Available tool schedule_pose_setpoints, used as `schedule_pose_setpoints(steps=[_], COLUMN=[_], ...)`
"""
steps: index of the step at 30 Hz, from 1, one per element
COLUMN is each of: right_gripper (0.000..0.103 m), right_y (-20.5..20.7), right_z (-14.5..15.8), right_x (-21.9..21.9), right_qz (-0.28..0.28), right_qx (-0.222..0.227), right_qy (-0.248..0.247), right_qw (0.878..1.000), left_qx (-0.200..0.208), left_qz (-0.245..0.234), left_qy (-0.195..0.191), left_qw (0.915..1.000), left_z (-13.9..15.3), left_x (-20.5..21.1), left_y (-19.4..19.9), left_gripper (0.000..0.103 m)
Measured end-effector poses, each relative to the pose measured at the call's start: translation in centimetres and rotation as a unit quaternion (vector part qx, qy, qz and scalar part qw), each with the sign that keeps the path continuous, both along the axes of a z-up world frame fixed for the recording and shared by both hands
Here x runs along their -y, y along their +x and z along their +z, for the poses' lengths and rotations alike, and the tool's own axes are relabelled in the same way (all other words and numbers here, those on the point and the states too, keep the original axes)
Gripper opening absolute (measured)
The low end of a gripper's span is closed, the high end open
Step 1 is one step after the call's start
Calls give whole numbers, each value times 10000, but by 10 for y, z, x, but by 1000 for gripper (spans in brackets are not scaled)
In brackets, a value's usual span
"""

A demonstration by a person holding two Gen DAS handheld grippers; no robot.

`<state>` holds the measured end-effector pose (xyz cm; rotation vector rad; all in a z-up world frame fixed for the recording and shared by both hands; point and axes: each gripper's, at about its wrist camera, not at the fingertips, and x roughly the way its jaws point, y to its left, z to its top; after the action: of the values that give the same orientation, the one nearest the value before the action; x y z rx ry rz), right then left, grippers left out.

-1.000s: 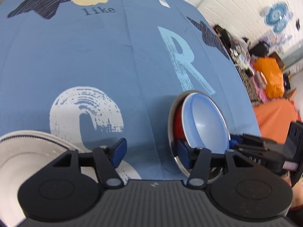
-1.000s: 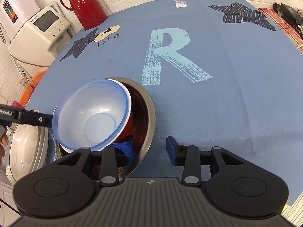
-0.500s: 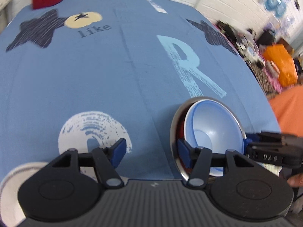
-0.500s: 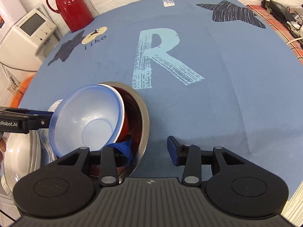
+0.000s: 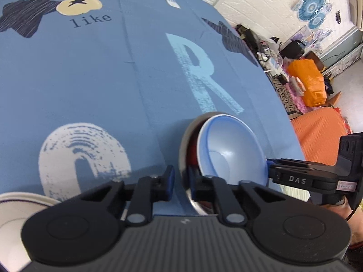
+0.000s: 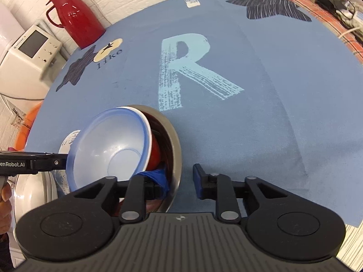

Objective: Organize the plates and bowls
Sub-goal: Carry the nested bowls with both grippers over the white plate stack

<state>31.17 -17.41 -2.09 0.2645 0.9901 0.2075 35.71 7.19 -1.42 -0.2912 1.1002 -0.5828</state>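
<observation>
A: What is lying under everything?

B: A blue cloth (image 6: 261,117) with a pale letter R and dark stars is covering the surface (image 5: 95,72). A white brick wall is standing behind it, and a red jug (image 6: 76,15) is sitting at the far left corner, well ahead of the right hand-held gripper.

A: And the biggest dish?

B: A steel bowl (image 6: 175,149) is sitting just ahead and left of the right hand-held gripper (image 6: 180,179). Its jaws are spread wide, straddling the steel rim: the left finger is reaching inside the bowl, the right finger is hanging outside over the cloth.

A: What is nested in it?

B: A red bowl (image 6: 155,155), and in that a light blue bowl (image 6: 113,145), tilting up toward the left.

A: The other side?

B: The left hand-held gripper (image 5: 181,179) is meeting the steel bowl (image 5: 185,140) from the opposite side, jaws narrowed with the steel rim between the pads; whether they are actually pinching it, I cannot tell. The light blue bowl (image 5: 229,149) is showing just ahead and right of its fingers.

A: Anything smaller?

B: A white plate (image 5: 15,213) with a dark rim line is lying at that gripper's lower left.
</observation>
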Motion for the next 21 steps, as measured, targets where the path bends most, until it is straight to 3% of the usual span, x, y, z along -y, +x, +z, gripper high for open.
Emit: schedule_pose_setpoints(steps=[9,21], right_gripper=[0,0], right_y=[-9,-18], right_z=[3,19], right_x=[0,-5], right_qz=[-273,-423], right_qx=[-75,-267], right_qy=[93,502], right_qw=[9996,9975], left_qx=[-75,-58], left_qz=[133,310], left_qy=[-279,19], left_qw=[9995,9995], left_z=[-2,18], left_x=[1,1], left_y=[-6,-14], left_gripper=[0,0])
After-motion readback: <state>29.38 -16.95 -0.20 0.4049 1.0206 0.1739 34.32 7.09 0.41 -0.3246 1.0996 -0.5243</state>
